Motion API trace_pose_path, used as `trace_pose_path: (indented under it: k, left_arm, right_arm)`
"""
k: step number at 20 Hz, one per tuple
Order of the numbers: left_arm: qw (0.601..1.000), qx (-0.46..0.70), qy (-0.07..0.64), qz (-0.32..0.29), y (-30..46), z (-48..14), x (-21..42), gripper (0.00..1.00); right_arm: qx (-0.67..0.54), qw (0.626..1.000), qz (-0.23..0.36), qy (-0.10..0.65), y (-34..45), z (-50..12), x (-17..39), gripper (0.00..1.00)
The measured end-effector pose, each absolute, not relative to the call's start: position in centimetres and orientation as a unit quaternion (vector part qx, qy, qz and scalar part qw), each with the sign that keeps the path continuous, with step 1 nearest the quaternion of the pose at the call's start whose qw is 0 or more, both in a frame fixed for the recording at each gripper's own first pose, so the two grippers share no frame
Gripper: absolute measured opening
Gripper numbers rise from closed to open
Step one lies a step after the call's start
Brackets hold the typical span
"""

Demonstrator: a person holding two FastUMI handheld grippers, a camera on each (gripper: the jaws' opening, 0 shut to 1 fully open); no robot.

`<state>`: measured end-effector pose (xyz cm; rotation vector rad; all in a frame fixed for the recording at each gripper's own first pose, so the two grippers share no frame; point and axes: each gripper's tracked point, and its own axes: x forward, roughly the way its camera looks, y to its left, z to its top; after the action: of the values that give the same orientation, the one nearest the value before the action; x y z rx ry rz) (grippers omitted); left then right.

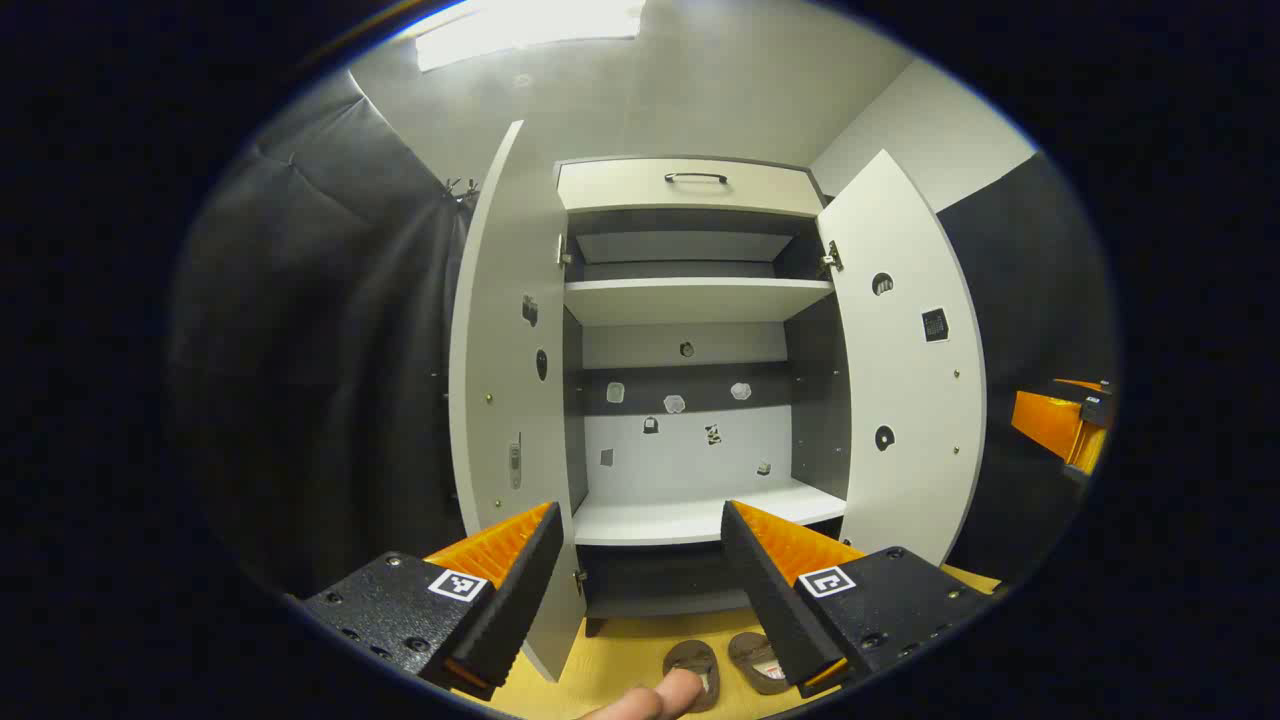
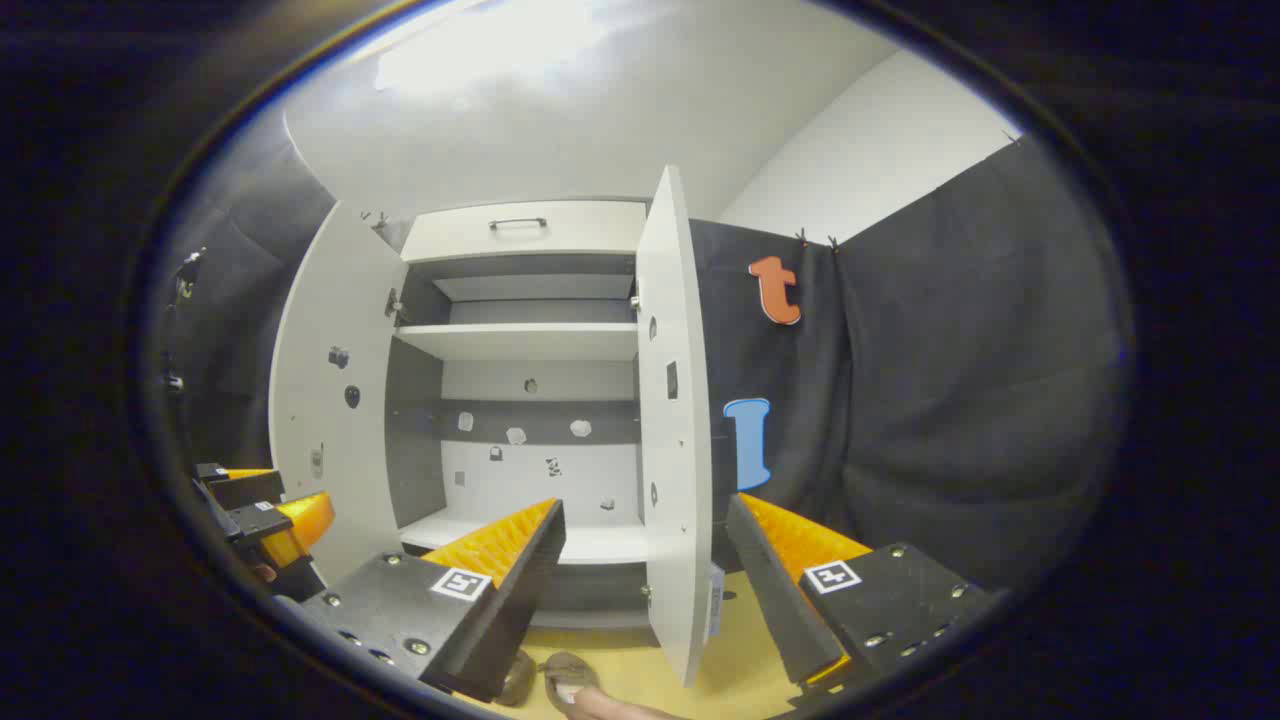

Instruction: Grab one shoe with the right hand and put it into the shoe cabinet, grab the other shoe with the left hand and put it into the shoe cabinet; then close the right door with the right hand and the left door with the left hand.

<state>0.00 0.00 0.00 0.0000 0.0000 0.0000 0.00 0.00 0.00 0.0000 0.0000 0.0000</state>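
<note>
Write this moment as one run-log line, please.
left gripper: open | right gripper: open | shoes: on floor | cabinet: both doors open, shelves bare

A recording booth: black cloth walls [image 2: 950, 400] surround a white shoe cabinet [image 1: 690, 300].

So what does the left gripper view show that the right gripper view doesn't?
Left gripper view: the cabinet head-on and the inner face of the right door. Right gripper view: that door edge-on, with booth cloth beyond it. Shared: the open cabinet, its left door, the top drawer, and the shoes on the floor below; the left gripper and right gripper are both open.
</note>
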Motion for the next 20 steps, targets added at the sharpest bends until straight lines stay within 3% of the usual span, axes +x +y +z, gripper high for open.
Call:
trace_pose_path:
  k: [1,5,6,7,14,20]
  left_arm:
    - [1.0,-0.003,-0.004,0.0,0.2,0.2,-0.1,0.97]
    - [1.0,-0.013,-0.002,-0.008,0.0,-0.3,-0.3,0.97]
    - [1.0,-0.013,-0.002,-0.008,-0.1,-0.4,-0.4,0.97]
    - [1.0,-0.013,-0.001,-0.009,-0.1,-0.3,-0.3,0.97]
    - [1.0,-0.018,-0.011,-0.006,-0.1,0.0,-0.2,0.97]
    - [1.0,-0.016,-0.003,-0.025,-1.2,-1.2,0.2,0.97]
  right_arm:
    - [0.001,1.0,0.004,0.002,0.4,0.0,-0.1,0.94]
    - [0.003,1.0,0.019,0.019,1.3,-1.2,0.8,0.98]
    - [0.002,0.999,0.023,0.025,1.5,-1.5,1.1,0.94]
    - [0.001,0.999,0.029,0.027,1.8,-1.9,1.4,0.98]
    - [-0.05,0.995,0.086,0.031,4.5,-3.8,3.6,0.98]
    - [-0.045,0.991,0.111,0.062,6.4,-9.5,4.9,0.98]
